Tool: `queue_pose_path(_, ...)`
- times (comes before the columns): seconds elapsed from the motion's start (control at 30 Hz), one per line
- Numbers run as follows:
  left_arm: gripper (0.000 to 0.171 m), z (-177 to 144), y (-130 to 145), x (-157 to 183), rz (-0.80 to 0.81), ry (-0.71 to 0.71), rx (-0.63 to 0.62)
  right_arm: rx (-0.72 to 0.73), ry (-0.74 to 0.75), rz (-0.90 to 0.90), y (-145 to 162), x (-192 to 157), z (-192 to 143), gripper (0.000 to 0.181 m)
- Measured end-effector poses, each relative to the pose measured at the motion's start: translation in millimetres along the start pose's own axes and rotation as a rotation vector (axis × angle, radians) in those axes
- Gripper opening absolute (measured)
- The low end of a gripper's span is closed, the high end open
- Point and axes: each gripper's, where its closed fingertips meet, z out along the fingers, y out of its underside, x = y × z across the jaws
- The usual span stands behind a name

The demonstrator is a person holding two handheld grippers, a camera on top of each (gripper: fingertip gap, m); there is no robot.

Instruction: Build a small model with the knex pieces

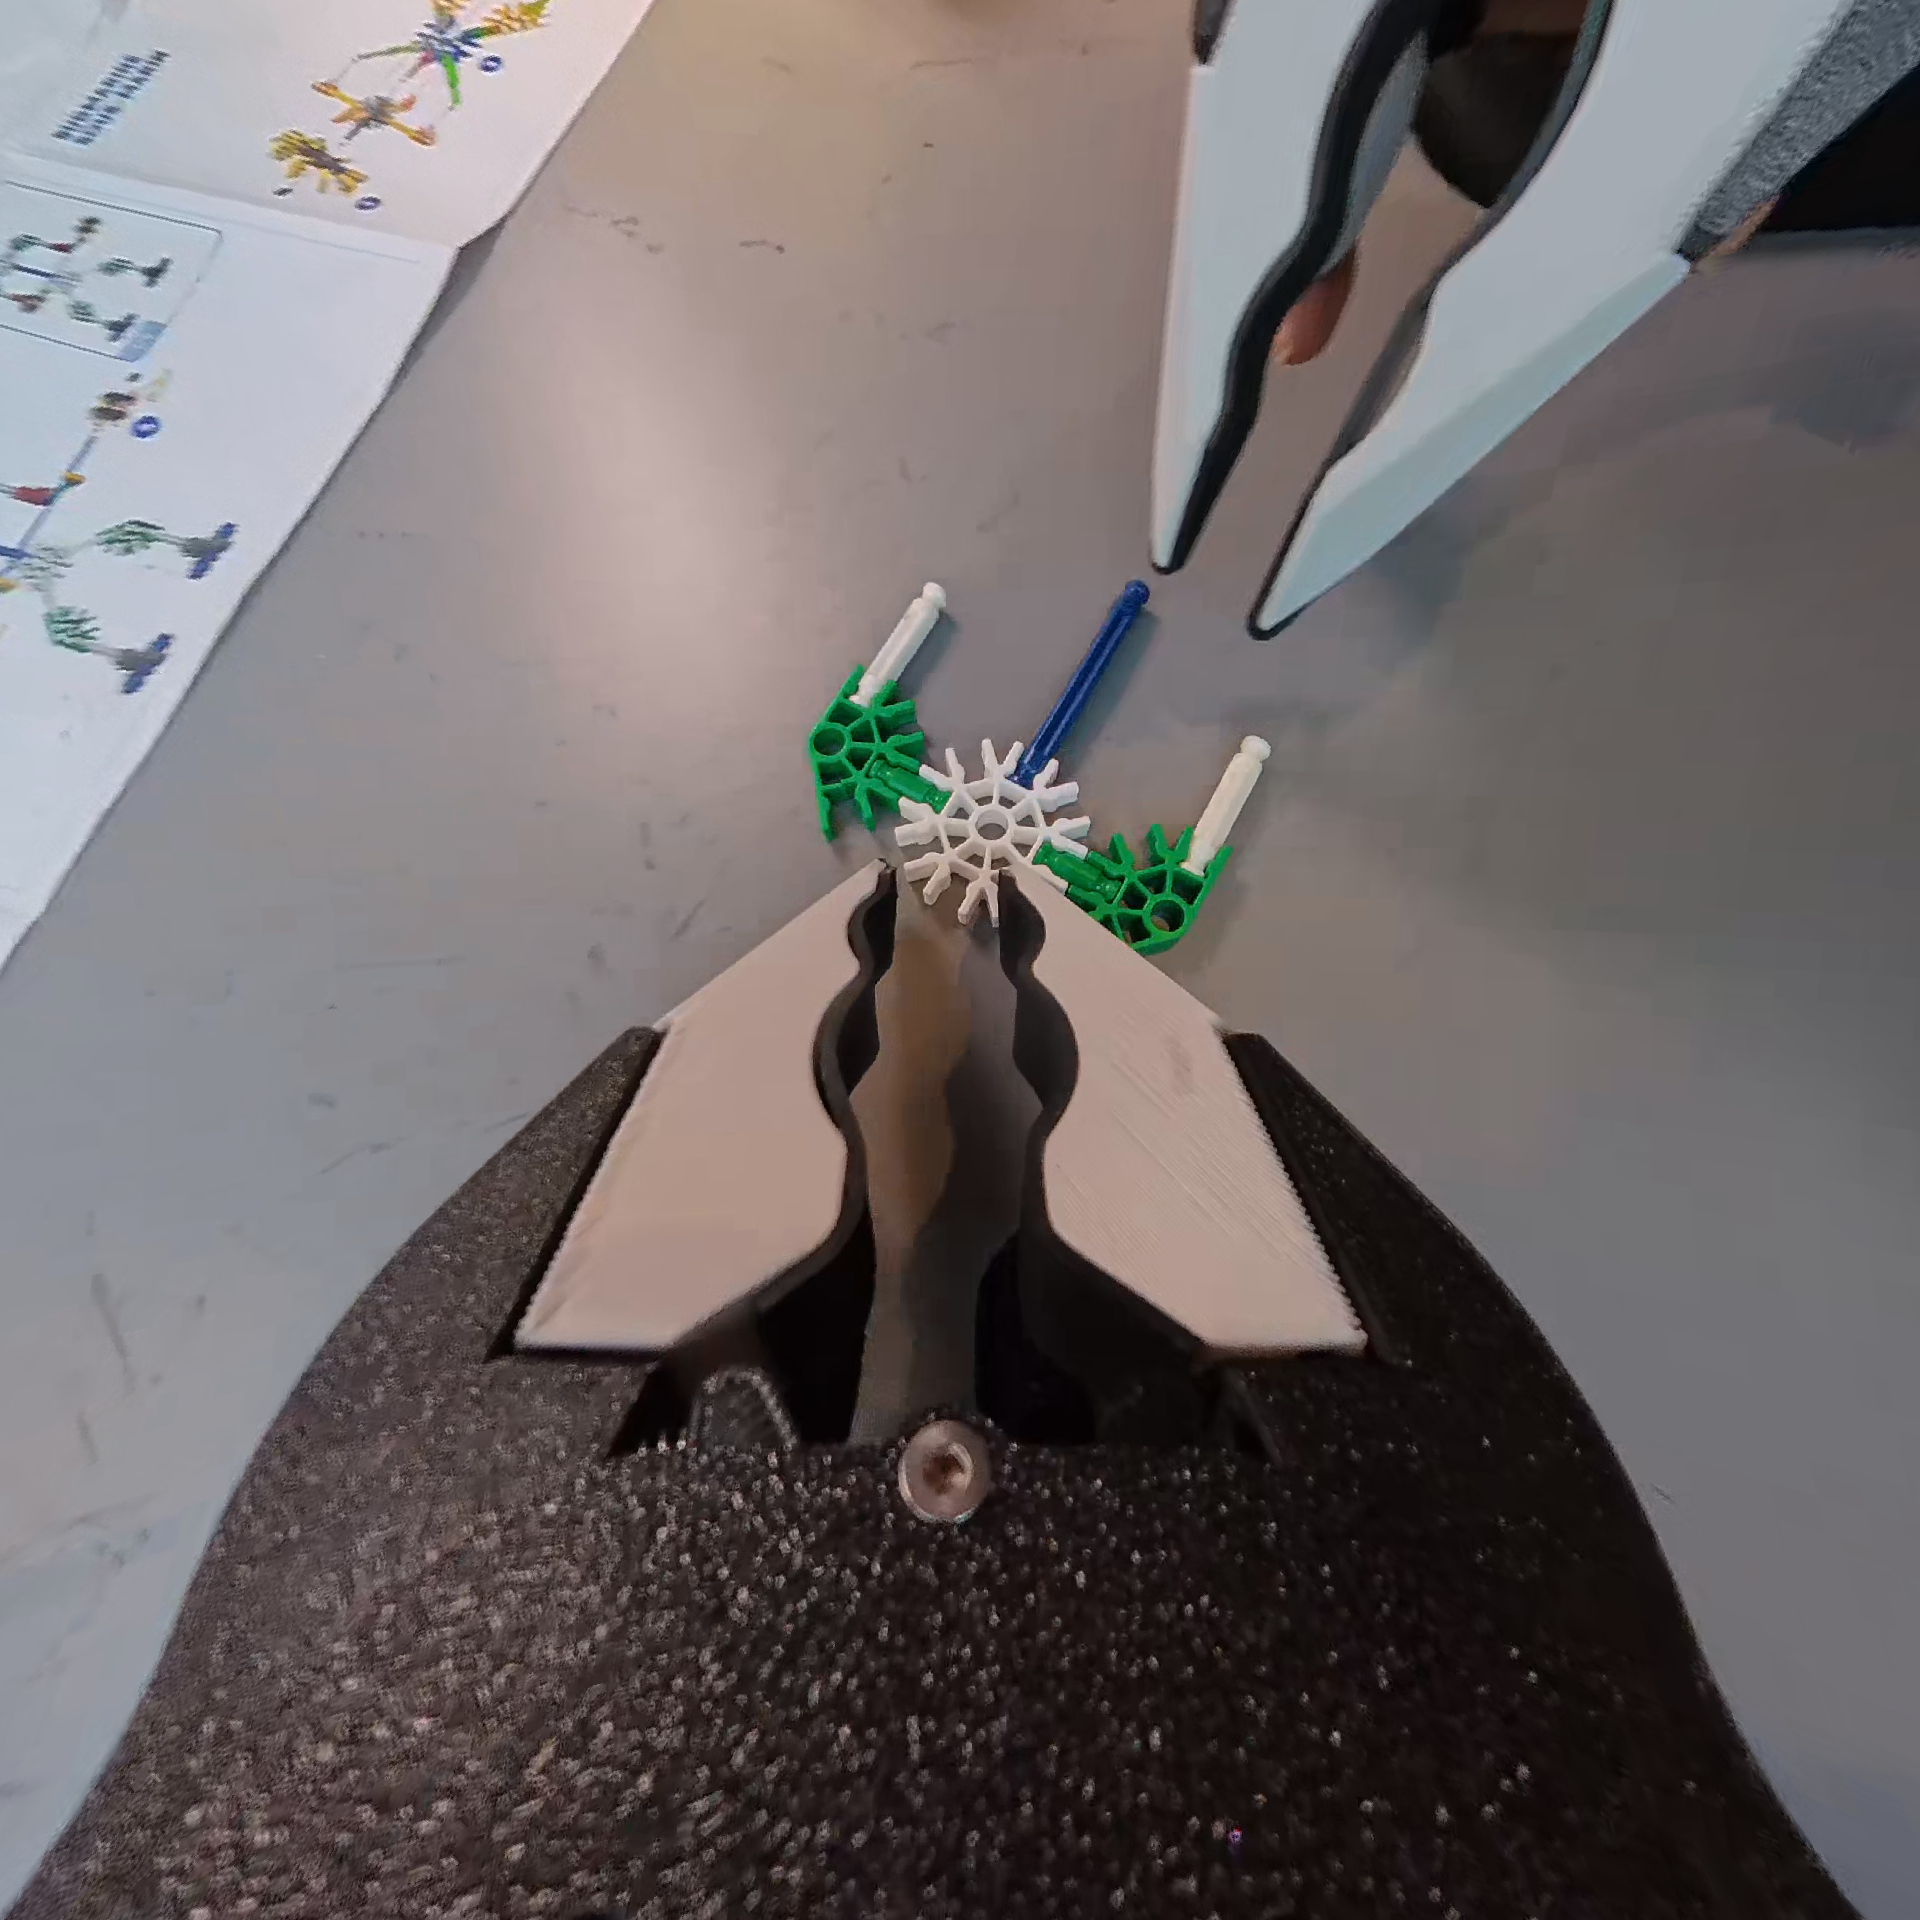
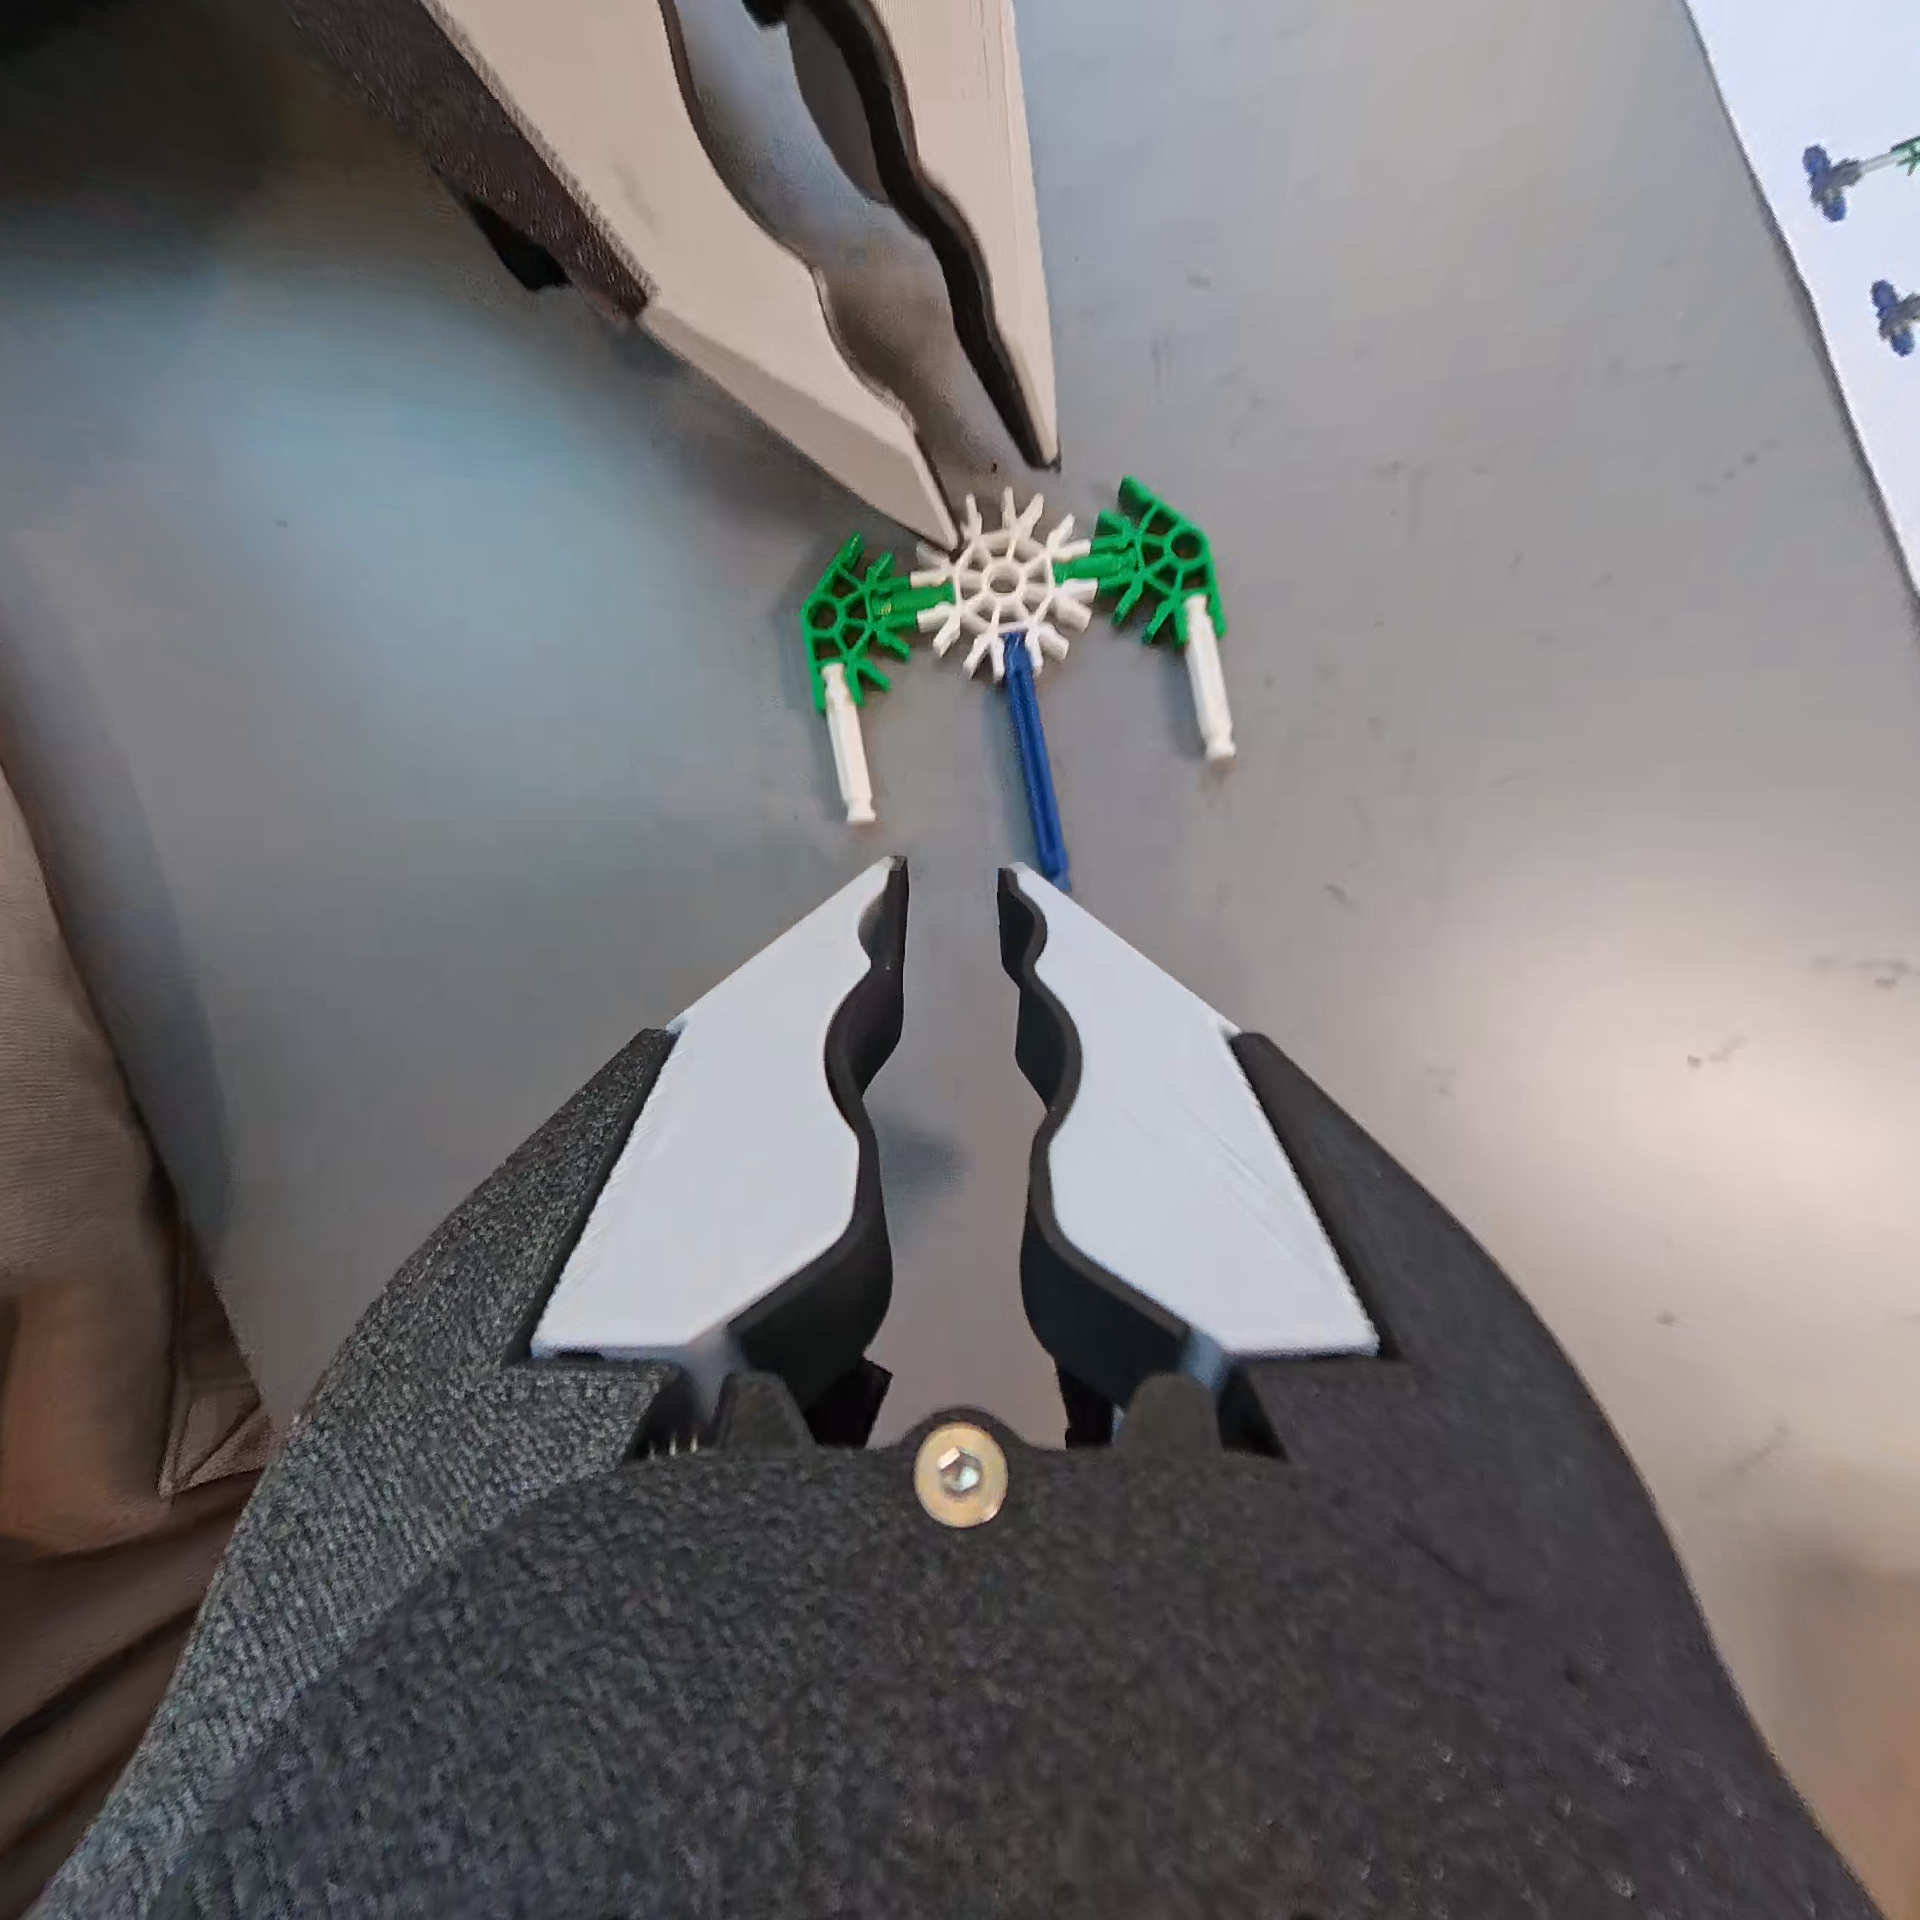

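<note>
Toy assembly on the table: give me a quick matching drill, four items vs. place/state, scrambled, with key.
Column 1
1. white snowflake connector
2. blue rod
3. left gripper
4. instruction sheet

Column 2
A. lies flat at the table's far-left edge in the left wrist view
B. open, tips at the hub's rim
C. plugged into the hub, free end pointing toward the right gripper
D. centre of the assembly, a green connector on each side

Pairs: 1-D, 2-C, 3-B, 4-A
</note>
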Motion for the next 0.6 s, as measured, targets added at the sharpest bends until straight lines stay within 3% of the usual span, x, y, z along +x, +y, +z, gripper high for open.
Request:
queue_pose_path(0.13,0.019,-7,0,-21,0.016,-0.106,0.006,0.041,0.067,0.037,2,9,9,0.016)
queue_pose_path(0.23,0.023,-14,-5,-22,-0.031,-0.073,0.048,0.106,0.104,0.062,-8,19,7,0.02)
queue_pose_path(0.33,0.032,-17,-11,-13,-0.07,0.016,0.08,0.061,0.158,0.025,-5,33,13,0.025)
queue_pose_path(0.43,0.043,-15,-9,-3,-0.078,0.086,0.072,0.065,0.141,0.034,-8,34,23,0.005)
queue_pose_path(0.6,0.055,-7,0,4,-0.024,0.085,0.012,0.076,0.193,0.146,-7,34,22,0.004)
